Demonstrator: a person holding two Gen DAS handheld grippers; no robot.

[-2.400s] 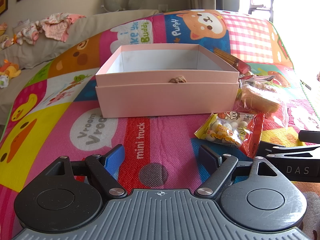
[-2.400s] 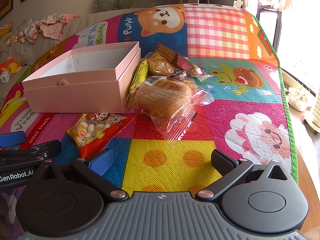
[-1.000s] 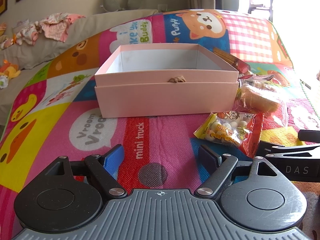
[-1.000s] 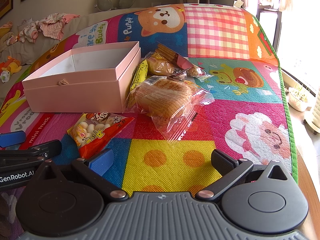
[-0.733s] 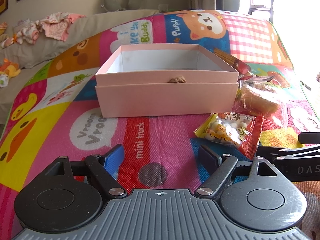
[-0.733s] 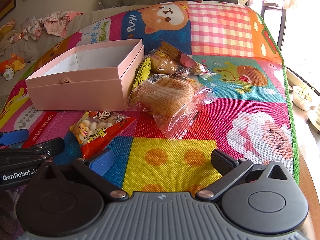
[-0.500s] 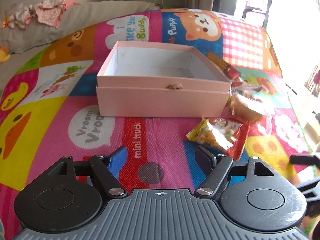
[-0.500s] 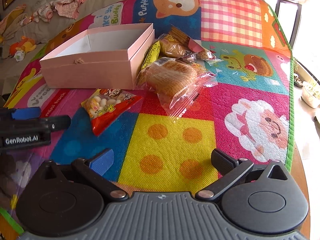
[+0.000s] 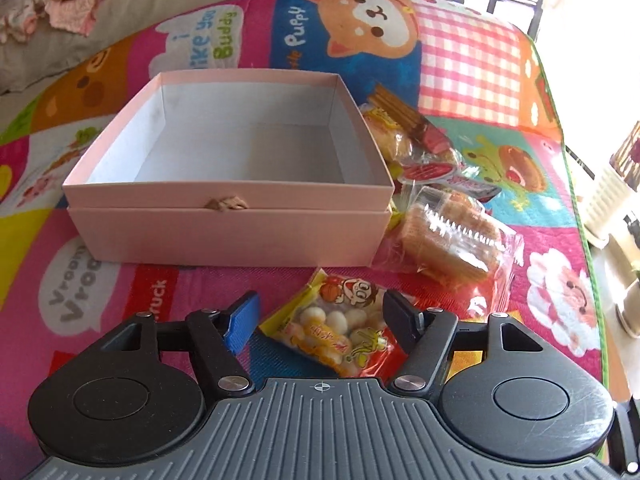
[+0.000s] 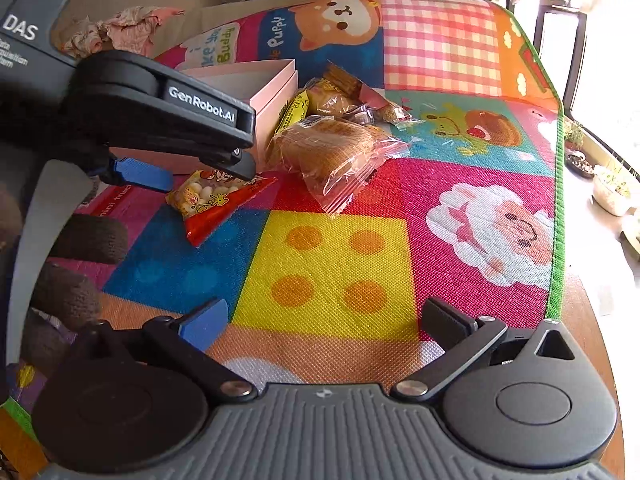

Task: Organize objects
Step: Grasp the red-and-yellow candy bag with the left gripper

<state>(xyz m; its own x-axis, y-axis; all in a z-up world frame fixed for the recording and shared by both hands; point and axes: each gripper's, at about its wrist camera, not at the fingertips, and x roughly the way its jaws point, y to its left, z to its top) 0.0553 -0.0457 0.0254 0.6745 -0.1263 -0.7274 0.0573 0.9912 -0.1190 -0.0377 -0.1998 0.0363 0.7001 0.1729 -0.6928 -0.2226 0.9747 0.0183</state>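
Note:
An open pink box stands on the colourful mat, its white inside bare. In front of its right corner lies a yellow and red candy bag. My left gripper straddles that bag, and its jaws are closing with the bag between them; the pads stand apart from it. The right wrist view shows the left gripper hovering just over the candy bag. A clear-wrapped bread lies to the right of the box. My right gripper is open over the yellow square, with nothing between its fingers.
More wrapped snacks are piled along the box's right side. The mat's green edge and a wooden table rim run along the right. A sofa with clothes stands behind. A brown fuzzy hand covering shows at left.
The left gripper has swung right and forward, tipped down over the candy bag, and its jaws have narrowed. The right gripper's view has tilted down and the left gripper now fills its upper left.

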